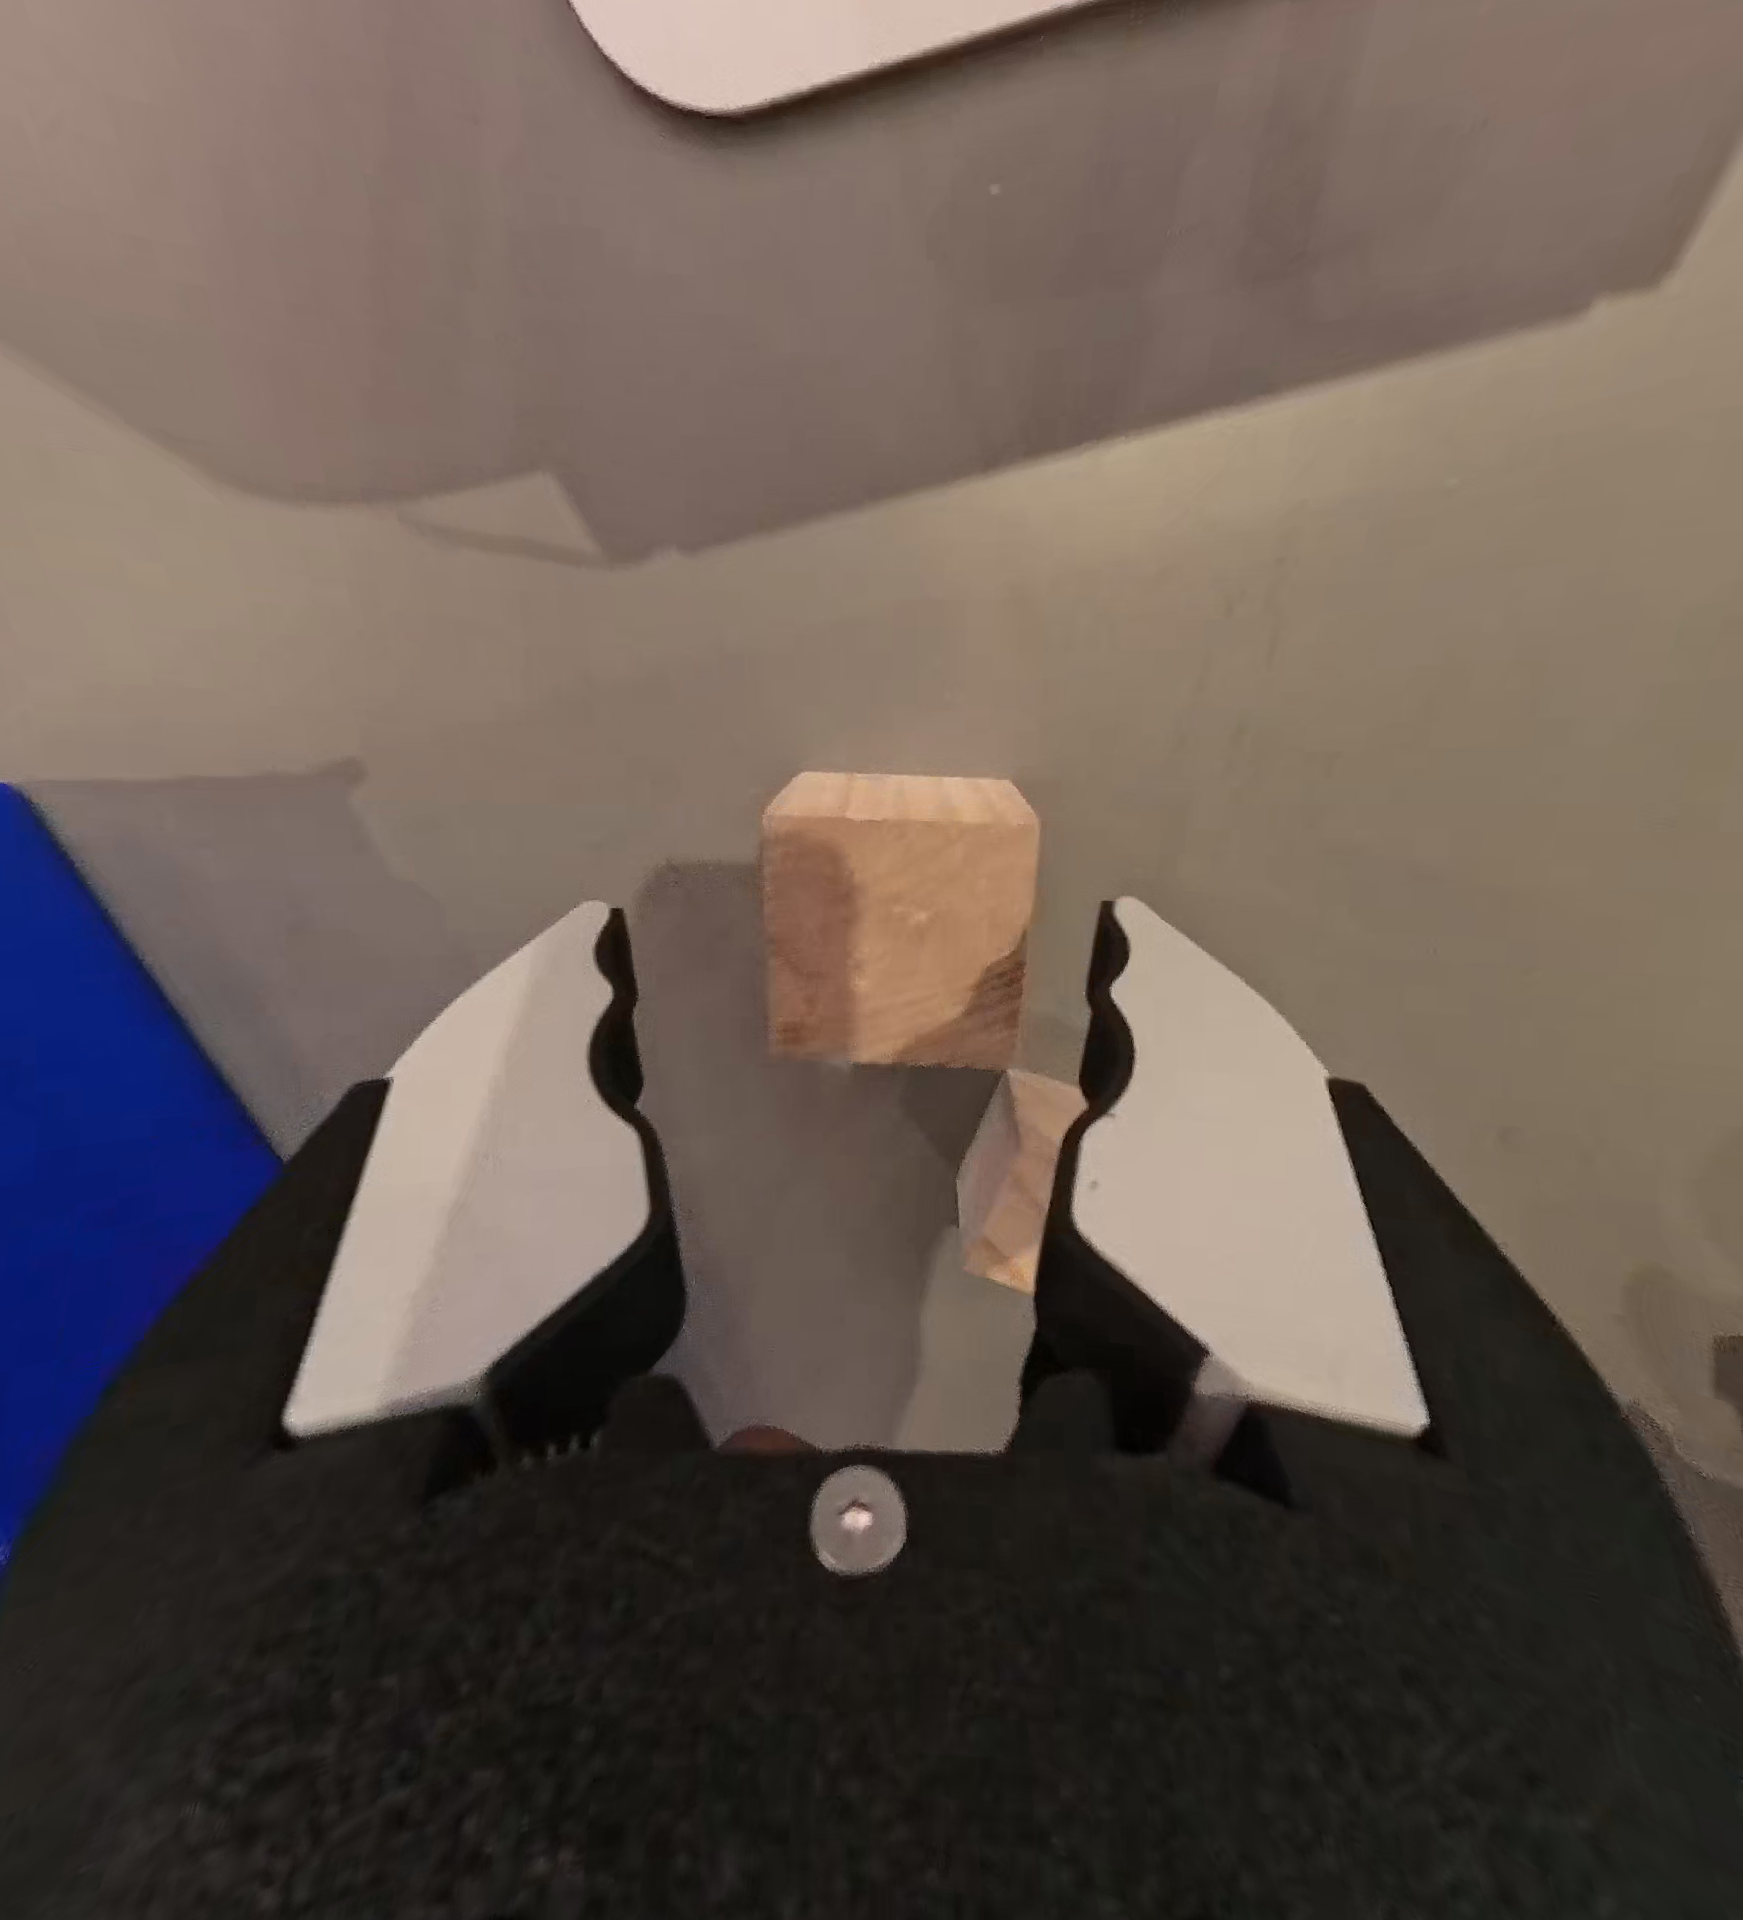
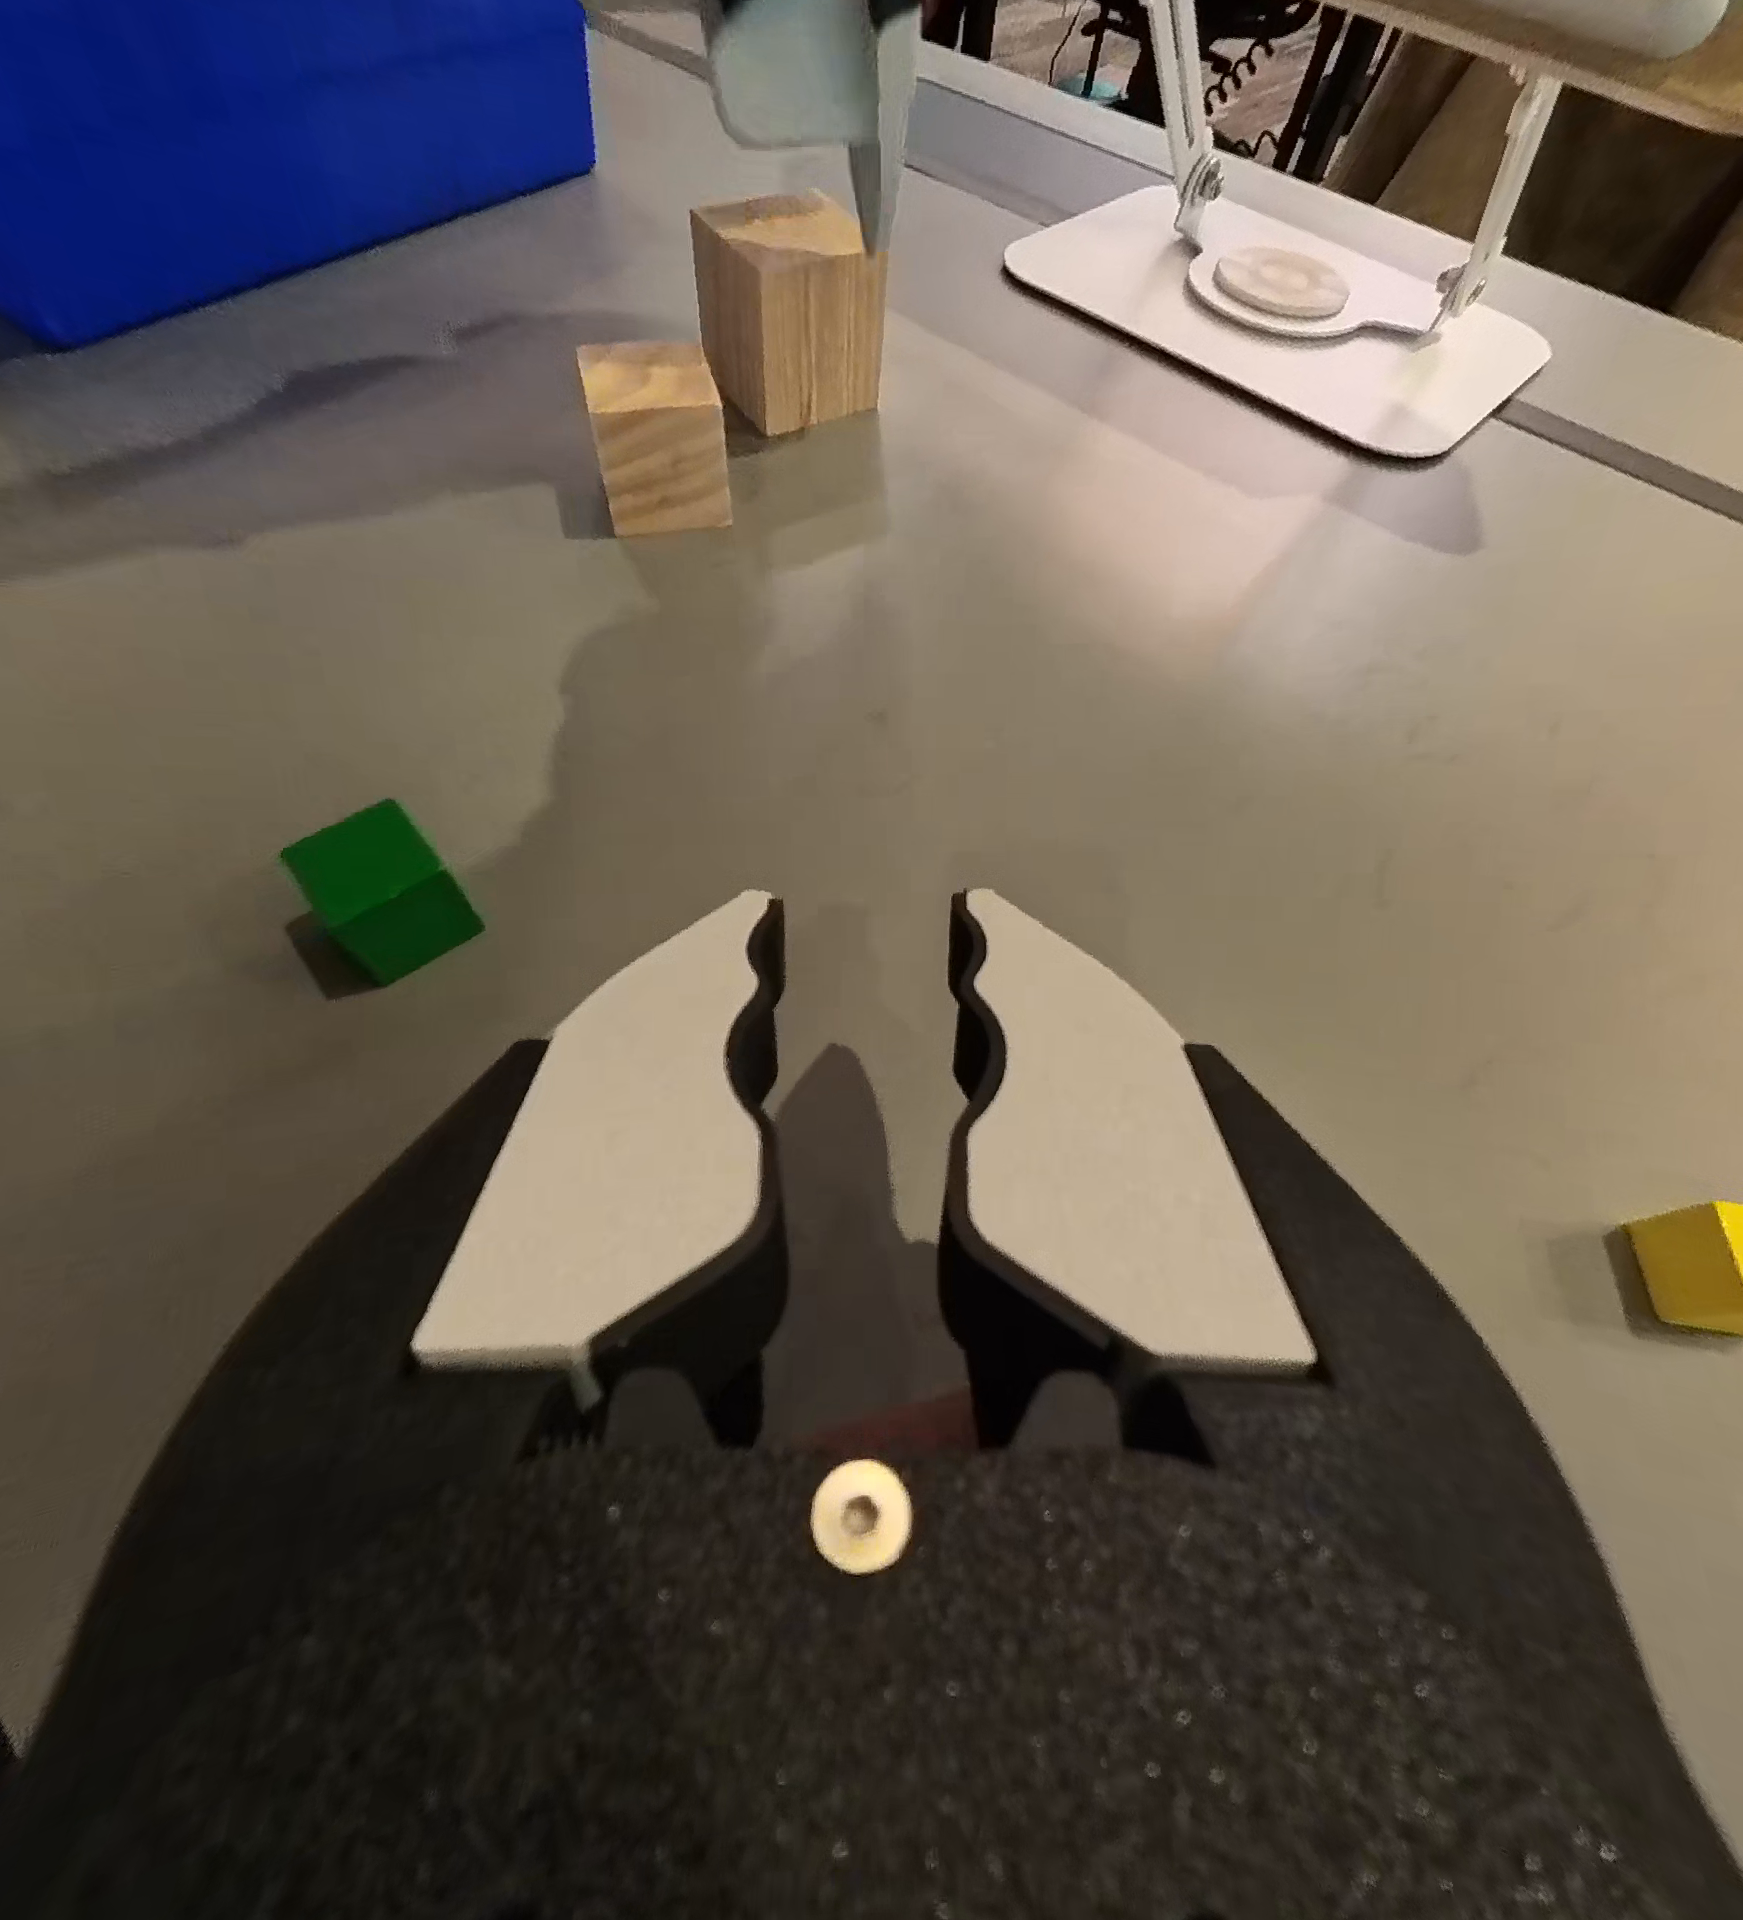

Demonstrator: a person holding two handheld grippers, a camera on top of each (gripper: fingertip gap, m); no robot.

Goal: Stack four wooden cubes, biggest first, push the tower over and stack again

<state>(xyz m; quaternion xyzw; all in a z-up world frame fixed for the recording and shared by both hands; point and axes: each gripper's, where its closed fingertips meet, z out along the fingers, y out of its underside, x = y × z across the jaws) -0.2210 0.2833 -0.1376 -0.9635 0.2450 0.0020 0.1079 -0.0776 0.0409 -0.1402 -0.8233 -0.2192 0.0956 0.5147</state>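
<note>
- Left gripper [image 1: 859,914] jaws wide, above big wooden cube [image 1: 898,935]; smaller cube [image 2: 654,436] beside it.
- Right gripper [image 2: 867,914] jaws narrow, empty, over table [image 2: 1262,779].
- Green cube [image 2: 379,894], yellow cube [image 2: 1729,1283] well apart.

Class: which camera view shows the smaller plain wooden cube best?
The right wrist view: the smaller plain cube stands whole beside the bigger cube. The left wrist view shows only part of it, behind a finger of the left claw.

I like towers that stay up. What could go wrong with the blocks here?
The left gripper is open above the big wooden block. The smaller wooden block stands very close beside it, so one of the fingers might bump it. The green block and yellow block lie far off.
</note>
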